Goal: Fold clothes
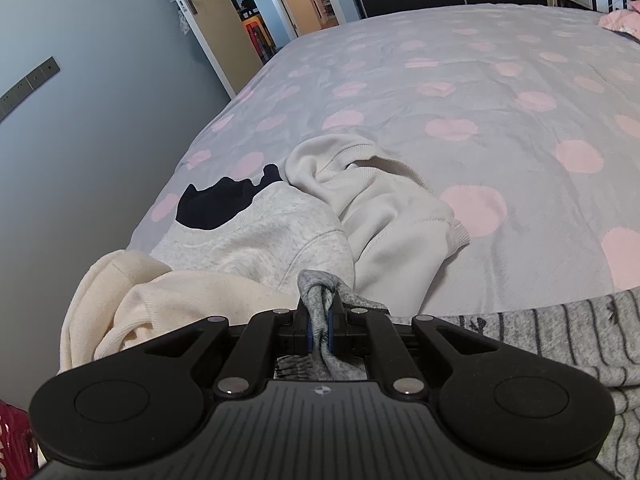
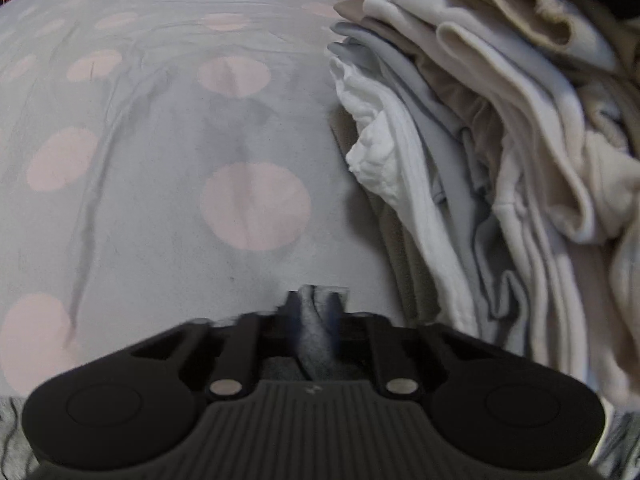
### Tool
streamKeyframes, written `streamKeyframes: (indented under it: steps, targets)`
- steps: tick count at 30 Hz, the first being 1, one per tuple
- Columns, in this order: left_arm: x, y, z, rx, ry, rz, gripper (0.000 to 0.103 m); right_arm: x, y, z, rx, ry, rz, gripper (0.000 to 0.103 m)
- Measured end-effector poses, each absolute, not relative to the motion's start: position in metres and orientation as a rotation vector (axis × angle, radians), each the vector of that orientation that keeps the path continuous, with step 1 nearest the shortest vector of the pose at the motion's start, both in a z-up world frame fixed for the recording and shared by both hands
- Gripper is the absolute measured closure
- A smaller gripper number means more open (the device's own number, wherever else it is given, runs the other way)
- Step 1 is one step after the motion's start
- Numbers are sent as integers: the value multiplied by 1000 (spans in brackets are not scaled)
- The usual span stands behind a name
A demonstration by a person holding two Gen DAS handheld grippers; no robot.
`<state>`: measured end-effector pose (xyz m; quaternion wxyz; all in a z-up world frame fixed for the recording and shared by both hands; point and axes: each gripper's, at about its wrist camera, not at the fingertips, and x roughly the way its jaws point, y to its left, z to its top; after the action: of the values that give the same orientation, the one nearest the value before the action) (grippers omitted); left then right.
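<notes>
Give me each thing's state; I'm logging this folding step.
Left gripper: jaws shut on grey striped garment.
Right gripper: jaws shut on grey fabric.
Sweatshirts: crumpled, unfolded, on bed.
Clothes stack: folded, piled on bed.
Door: open.

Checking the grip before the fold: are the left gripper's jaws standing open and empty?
No: the left gripper is pinched shut on a bunch of the grey striped garment, cloth squeezed between its blue pads.
</notes>
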<state>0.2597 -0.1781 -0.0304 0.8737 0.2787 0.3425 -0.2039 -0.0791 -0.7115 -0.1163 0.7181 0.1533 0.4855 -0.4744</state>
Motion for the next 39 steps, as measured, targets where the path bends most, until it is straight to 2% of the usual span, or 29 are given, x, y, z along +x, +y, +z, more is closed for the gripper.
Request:
streamKeyframes:
  steps: [6,12,20,22,23,28,31,32,34,36,39]
  targets:
    - [253,-166,-10,524,693,-430,98,-106,-675,-62,230,933,-1133,96]
    - [241,-138,16,441,661,-434,98,-162,-625,22,175,720,-1187,98]
    - [212,-92,66,327,560,-470,98,-257,-561,102,249,459,-1247,98]
    - [207,-87,70,319,547,-480,98,-266,-555,106,244,504,-1262,98]
    - [207,-86,70,319,546,-473,99,-269,-554,106,240,517,-1281,103]
    - [215,-87,63,308,580,-470,99,-288,-561,107,313,496,-1365,103]
    - [214,-100,53,385,579,-455,99,-280,-567,95,348,558,-1266,103]
    - [214,-104,50,400,580,-452,99,-273,-571,86,368,588,-1238,98]
    - [216,-109,44,420,587,-448,99,-262,-577,65,428,651,-1170,97]
    - [217,-112,39,437,591,-443,99,-251,-582,39,493,712,-1108,80]
    - [220,-114,34,450,602,-440,99,-238,-580,4,543,804,-1054,73]
